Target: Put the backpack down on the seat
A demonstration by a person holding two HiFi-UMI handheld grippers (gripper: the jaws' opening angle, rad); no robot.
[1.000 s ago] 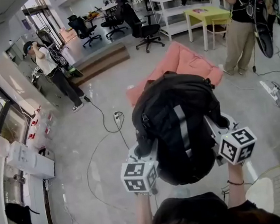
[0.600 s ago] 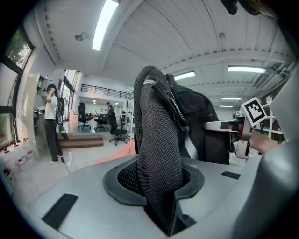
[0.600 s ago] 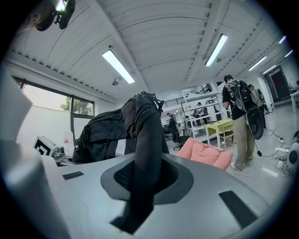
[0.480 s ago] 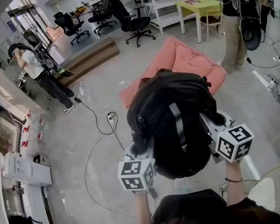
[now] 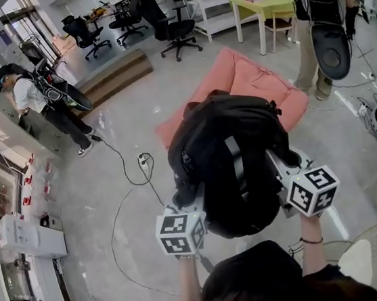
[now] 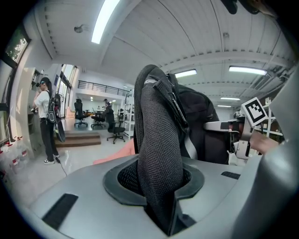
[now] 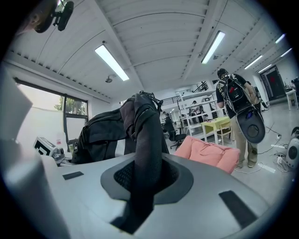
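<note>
A black backpack (image 5: 234, 161) with a grey stripe hangs in the air between my two grippers, above the floor and short of the pink cushioned seat (image 5: 262, 86). My left gripper (image 5: 190, 204) is shut on one mesh shoulder strap (image 6: 159, 154), which runs up out of its jaws. My right gripper (image 5: 281, 169) is shut on the other black strap (image 7: 145, 154). The pack's body (image 7: 100, 130) shows beyond that strap, with the pink seat (image 7: 208, 153) further off.
A white power strip (image 5: 143, 162) and a cable lie on the floor to the left. A person (image 5: 36, 104) stands at the far left, another person (image 5: 316, 22) at the far right by a yellow table (image 5: 262, 4). Office chairs (image 5: 177, 28) stand behind the seat.
The pink seat, the floor and the people have slid down and left in the head view, so I have moved closer to the seat. Both grips on the straps are unchanged.
</note>
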